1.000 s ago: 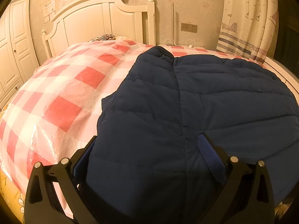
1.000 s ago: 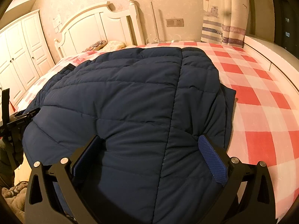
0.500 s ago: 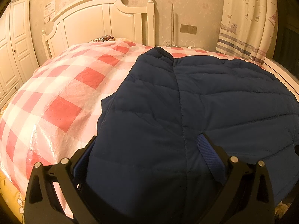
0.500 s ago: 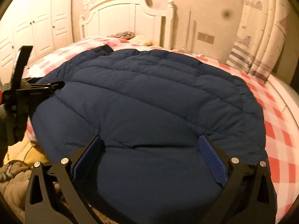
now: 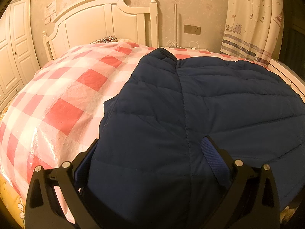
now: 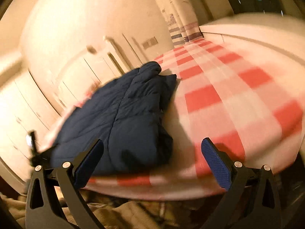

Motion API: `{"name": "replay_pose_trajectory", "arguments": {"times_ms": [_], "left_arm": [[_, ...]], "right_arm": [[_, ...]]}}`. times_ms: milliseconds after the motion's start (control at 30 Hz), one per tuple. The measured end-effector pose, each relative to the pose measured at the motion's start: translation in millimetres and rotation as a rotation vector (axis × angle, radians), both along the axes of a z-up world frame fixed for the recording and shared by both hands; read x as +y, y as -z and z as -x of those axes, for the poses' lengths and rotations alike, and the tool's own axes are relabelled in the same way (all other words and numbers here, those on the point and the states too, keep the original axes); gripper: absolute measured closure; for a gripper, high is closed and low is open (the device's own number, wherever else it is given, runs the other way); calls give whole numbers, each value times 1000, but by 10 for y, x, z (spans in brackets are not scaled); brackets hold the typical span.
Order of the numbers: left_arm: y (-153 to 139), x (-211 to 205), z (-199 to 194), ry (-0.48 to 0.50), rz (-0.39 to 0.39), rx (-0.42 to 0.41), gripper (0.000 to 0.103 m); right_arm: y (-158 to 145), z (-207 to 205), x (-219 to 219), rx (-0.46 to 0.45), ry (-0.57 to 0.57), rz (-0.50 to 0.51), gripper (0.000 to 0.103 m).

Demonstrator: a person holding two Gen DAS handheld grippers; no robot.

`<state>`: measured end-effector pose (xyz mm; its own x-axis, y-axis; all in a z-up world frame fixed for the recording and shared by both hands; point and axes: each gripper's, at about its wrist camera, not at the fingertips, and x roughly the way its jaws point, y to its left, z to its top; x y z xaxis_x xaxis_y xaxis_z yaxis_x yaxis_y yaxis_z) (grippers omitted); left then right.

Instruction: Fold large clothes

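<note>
A large navy quilted jacket (image 5: pixel 190 105) lies spread on the bed's red-and-white checked cover (image 5: pixel 66 99). My left gripper (image 5: pixel 150 143) is open at the jacket's near hem, with the fabric bulging between its wide-spread fingers and covering part of the left one. The right wrist view is blurred by motion. My right gripper (image 6: pixel 152 143) is open and holds nothing, and it hangs off the bed's near edge. There the jacket (image 6: pixel 133 110) lies ahead and to the left on the checked cover (image 6: pixel 228 87). The other gripper shows small at the far left (image 6: pixel 32 148).
A white headboard (image 5: pixel 99 19) and a wall socket (image 5: pixel 192 29) stand behind the bed. White wardrobe doors (image 5: pixel 13 47) are at the left, a patterned curtain (image 5: pixel 251 19) at the right. Brownish bedding (image 6: pixel 124 210) hangs below the bed's near edge.
My right gripper has drawn back off the jacket and swung to the right, so the jacket now sits to its left. The left gripper has stayed where it was.
</note>
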<state>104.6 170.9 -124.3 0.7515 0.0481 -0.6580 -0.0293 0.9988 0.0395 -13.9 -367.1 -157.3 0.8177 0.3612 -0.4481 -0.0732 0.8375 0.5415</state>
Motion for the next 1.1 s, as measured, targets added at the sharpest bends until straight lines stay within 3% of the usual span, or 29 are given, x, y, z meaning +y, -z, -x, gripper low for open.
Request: {"name": "replay_pose_trajectory", "arguments": {"times_ms": [100, 267, 367, 467, 533, 733, 833, 900, 967, 1100], "left_arm": [[1, 4, -10, -1, -5, 3, 2], [-1, 5, -20, -1, -7, 5, 2], [1, 9, -26, -1, -9, 7, 2], [1, 11, -23, 0, -8, 5, 2], [1, 15, -27, 1, -4, 4, 2], [2, 38, -47, 9, 7, 5, 2], [-16, 36, -49, 2, 4, 25, 2], [-98, 10, -64, -4, -1, 61, 2], [-264, -35, -59, 6, 30, 42, 2], [-509, -242, -163, 35, 71, 30, 2]], "right_arm": [[76, 59, 5, -33, -26, -51, 5], [58, -43, 125, -11, -86, -82, 7], [-43, -102, 326, 88, -104, -8, 7], [-34, -245, 467, 164, -190, -152, 4], [-53, -346, 570, 147, -190, -118, 4], [-154, -908, 831, 215, 6, -104, 4], [-164, -1003, 857, 192, 51, -147, 5], [-158, -953, 725, 112, 44, -208, 25], [-145, -871, 593, 59, 40, -238, 55], [-80, -758, 450, 4, 29, -317, 59]]}}
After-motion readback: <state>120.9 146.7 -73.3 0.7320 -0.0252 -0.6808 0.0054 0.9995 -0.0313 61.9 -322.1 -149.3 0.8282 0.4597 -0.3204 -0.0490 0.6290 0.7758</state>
